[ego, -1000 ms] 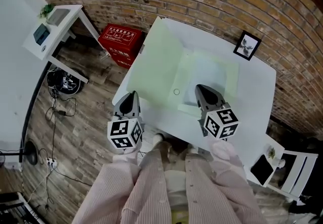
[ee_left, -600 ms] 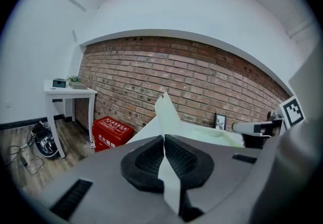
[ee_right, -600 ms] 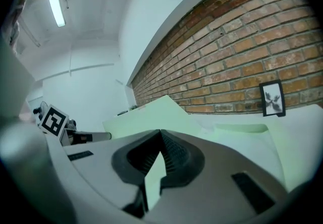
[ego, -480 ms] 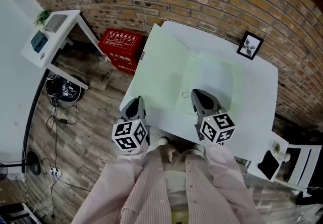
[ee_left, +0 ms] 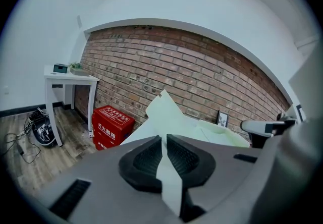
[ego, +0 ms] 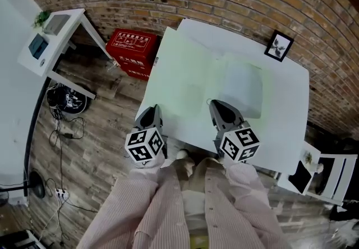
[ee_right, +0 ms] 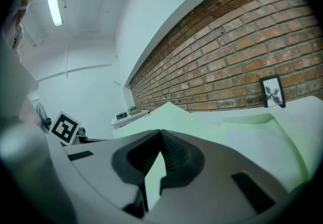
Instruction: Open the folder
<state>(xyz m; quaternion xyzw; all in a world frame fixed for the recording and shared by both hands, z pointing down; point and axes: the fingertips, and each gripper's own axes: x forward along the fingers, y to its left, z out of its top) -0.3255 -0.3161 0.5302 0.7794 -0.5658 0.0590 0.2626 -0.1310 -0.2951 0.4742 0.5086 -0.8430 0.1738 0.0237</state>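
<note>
A pale green folder (ego: 190, 79) lies open on the white table (ego: 286, 107), its left cover spread past the table's left edge. My left gripper (ego: 151, 110) is at the front left corner of that cover. In the left gripper view its jaws (ee_left: 163, 140) are opening, a narrow gap shows between the pads, and the folder (ee_left: 171, 114) lies just ahead. My right gripper (ego: 216, 105) is over the folder's front edge near the crease. Its tips (ee_right: 160, 134) meet, with green folder (ee_right: 252, 137) showing beneath and beyond.
A small framed picture (ego: 279, 45) stands at the table's far right by the brick wall. A red box (ego: 132, 49) sits on the wooden floor left of the table. Further left are a white side table (ego: 53, 35) and cables (ego: 67, 99).
The folder's left cover has come down from a raised tilt to lie flat. My left gripper has sunk with it and its jaws have parted slightly. My right gripper has slid left along the front edge.
</note>
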